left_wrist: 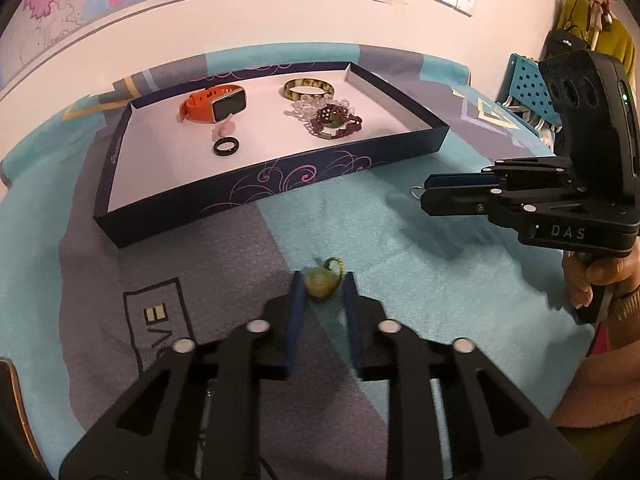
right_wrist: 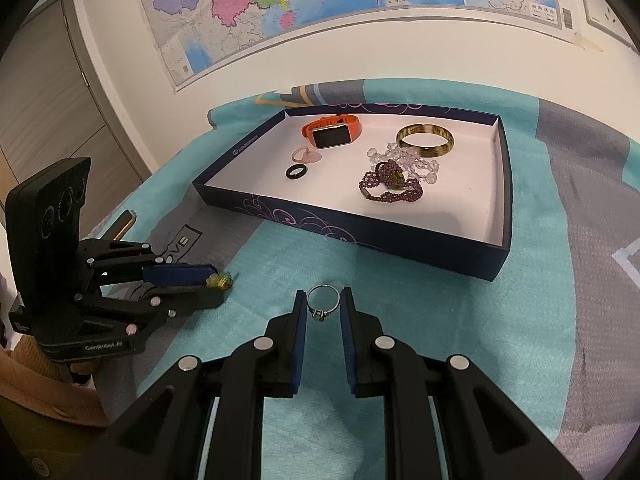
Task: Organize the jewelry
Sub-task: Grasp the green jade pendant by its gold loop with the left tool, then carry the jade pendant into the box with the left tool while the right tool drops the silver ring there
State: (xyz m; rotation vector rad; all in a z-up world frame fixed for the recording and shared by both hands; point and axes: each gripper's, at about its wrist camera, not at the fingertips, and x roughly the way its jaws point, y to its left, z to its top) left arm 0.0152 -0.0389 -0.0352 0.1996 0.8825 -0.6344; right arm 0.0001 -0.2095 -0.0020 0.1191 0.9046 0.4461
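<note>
Left tongs (left_wrist: 323, 285) clenched on small rounded yellow-green stone pendant (left_wrist: 320, 282) with green cord loop, pinched between blue pads at the tips. Right tongs (right_wrist: 323, 300) grasping thin silver metal ring (right_wrist: 323, 297) with small stone setting, held upright between pads. Ahead of both tongs: shallow dark-blue cardboard tray (right_wrist: 348, 236), white inside, holding orange-strap smartwatch (right_wrist: 332, 131), glossy amber bangle (right_wrist: 425, 140), dark purple beaded bracelet (right_wrist: 390, 186), clear bead strand (right_wrist: 404, 158), black band ring (right_wrist: 297, 171). Woven teal-grey cloth (right_wrist: 532, 300) underneath.
</note>
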